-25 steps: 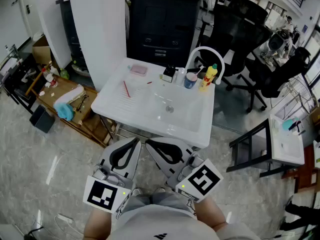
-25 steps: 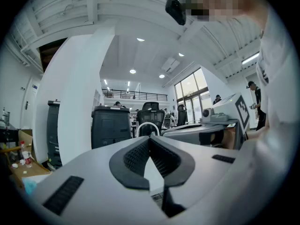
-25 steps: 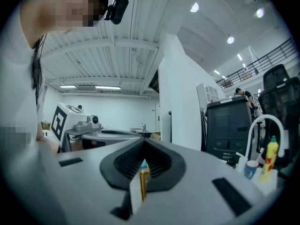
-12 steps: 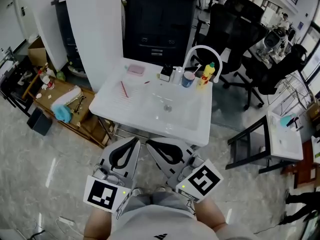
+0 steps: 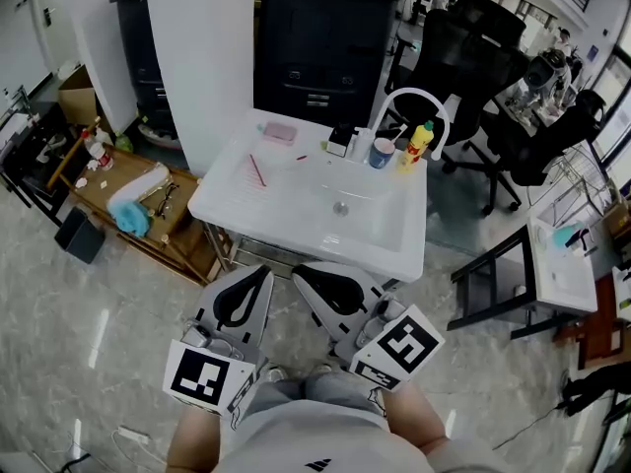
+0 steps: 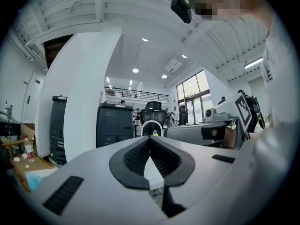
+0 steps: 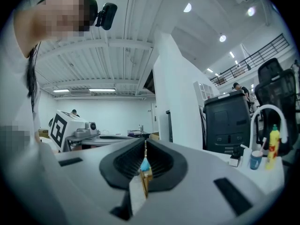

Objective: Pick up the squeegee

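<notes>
A white sink table [image 5: 296, 215] stands ahead in the head view. On its left drainboard lies a thin red-handled item [image 5: 256, 170]; I cannot tell whether it is the squeegee. A pink block [image 5: 279, 132] lies at the back left. My left gripper [image 5: 262, 275] and right gripper [image 5: 297, 273] hang side by side just short of the sink's front edge, both shut with nothing between the jaws. The left gripper view shows the pads [image 6: 136, 156] pressed together at the tips. The right gripper [image 7: 144, 142] also has its tips touching.
A white arched faucet [image 5: 409, 97], a blue cup [image 5: 383, 153] and a yellow bottle [image 5: 418, 144] stand at the sink's back right. Behind it is a black cabinet [image 5: 325, 37]; office chairs [image 5: 463, 57] at right, a low wooden shelf [image 5: 128, 205] at left.
The head view has shifted a little and the sink sits slightly nearer the grippers. Both grippers stay shut and low in front of it.
</notes>
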`<state>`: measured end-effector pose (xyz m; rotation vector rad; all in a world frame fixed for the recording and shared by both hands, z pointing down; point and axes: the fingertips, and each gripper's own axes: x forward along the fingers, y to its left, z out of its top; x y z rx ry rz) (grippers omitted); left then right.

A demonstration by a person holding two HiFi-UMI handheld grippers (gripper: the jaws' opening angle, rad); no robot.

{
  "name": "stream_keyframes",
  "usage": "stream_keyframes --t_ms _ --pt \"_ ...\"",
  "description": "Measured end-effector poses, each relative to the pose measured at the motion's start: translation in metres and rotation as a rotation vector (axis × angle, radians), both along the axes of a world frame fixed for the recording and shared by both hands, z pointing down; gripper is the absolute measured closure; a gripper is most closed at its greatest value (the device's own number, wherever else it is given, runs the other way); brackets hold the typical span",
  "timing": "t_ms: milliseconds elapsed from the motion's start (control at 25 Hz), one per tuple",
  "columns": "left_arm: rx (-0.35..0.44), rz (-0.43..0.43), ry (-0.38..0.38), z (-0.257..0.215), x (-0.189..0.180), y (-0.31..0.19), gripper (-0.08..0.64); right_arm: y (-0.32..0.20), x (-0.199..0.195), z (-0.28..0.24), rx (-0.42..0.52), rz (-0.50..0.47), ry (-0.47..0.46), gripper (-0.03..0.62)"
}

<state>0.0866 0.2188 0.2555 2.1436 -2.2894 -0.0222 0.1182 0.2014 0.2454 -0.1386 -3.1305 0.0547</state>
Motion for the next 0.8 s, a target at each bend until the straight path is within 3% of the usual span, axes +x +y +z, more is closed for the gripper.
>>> stream_keyframes --t_ms 320,800 --pt "0.016 0.021 0.005 0.005 -0.009 0.009 0.548 0.012 -0.004 0.006 0.035 0.033 0.026 0.580" --pt "0.002 0.016 0.001 0.010 -0.032 -0.021 0.548 -0.021 -0.027 0.012 0.014 0.036 0.029 0.580"
